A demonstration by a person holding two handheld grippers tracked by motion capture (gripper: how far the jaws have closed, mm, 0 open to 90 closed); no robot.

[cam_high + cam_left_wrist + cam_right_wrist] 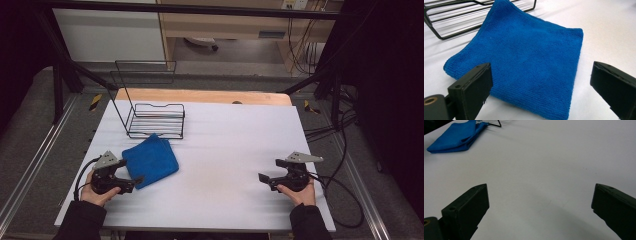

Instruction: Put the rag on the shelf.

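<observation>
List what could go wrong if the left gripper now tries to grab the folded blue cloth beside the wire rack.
1. The blue cloth is folded in layers; the open left gripper may pinch just the top layer, so it could unfold when lifted.
2. The cloth's far corner lies against the wire rack; dragging it might snag or nudge the rack.
3. The right gripper rests far away, too distant to steady anything.

Both grippers [131, 183] [267, 177] low (fingers [471, 87] apart)
</observation>
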